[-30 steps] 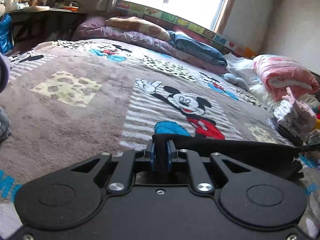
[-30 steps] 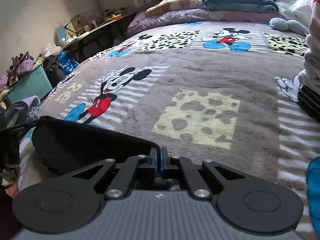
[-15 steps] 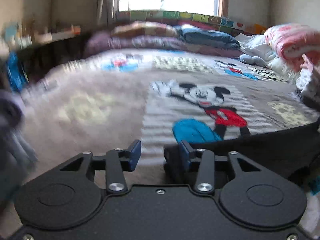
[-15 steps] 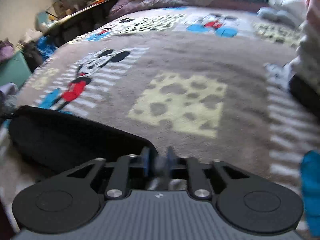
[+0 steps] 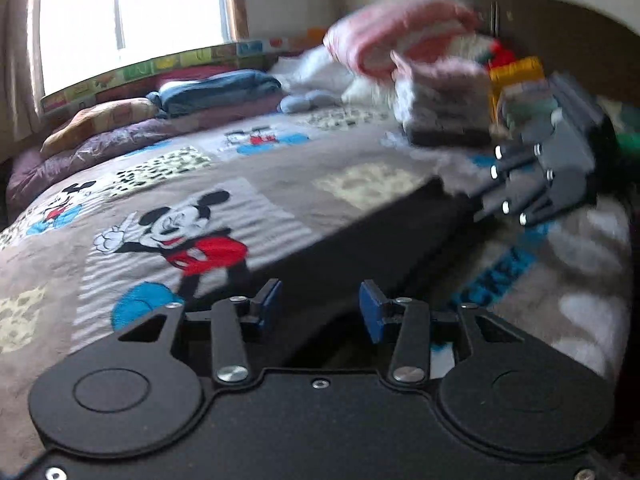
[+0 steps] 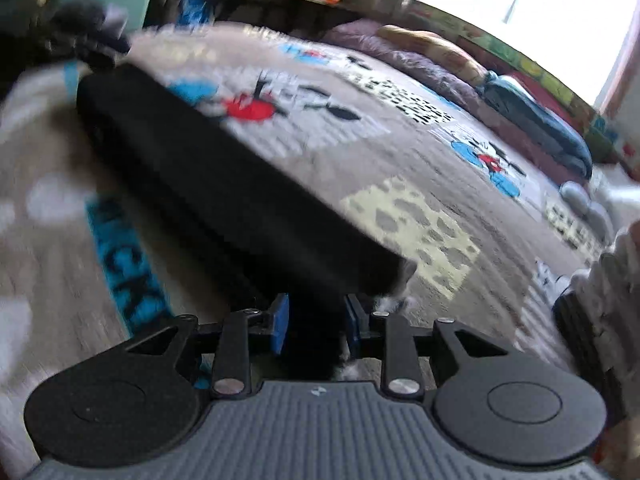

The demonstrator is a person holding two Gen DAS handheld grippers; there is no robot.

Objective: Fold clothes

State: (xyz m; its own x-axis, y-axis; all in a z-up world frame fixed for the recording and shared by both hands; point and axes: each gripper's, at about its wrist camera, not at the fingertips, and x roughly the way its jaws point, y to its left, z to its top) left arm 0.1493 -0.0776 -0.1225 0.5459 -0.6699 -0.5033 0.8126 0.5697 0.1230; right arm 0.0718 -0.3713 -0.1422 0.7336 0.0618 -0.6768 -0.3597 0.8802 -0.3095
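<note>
Black folded cloth garment [image 5: 360, 240] lies on bed, both tongs [image 5: 319, 306] [image 6: 316, 324] just parted, gripping nothing; fold step done, next: stack w/ pile.

Little can be read here. On the grey fleece cartoon-mouse bed blanket [image 6: 248, 248] large turquoise block letters run along a band near its edge — in the right wrist view the part that shows reads roughly "ICK" [image 6: 128, 284], the rest cut off by blur and by the black folded garment [image 6: 224, 184]. In the left wrist view the same turquoise lettering [image 5: 500, 272] is too smeared to spell out. The colourful panelled board under the window [image 5: 160, 64] carries single characters — none legible.
</note>
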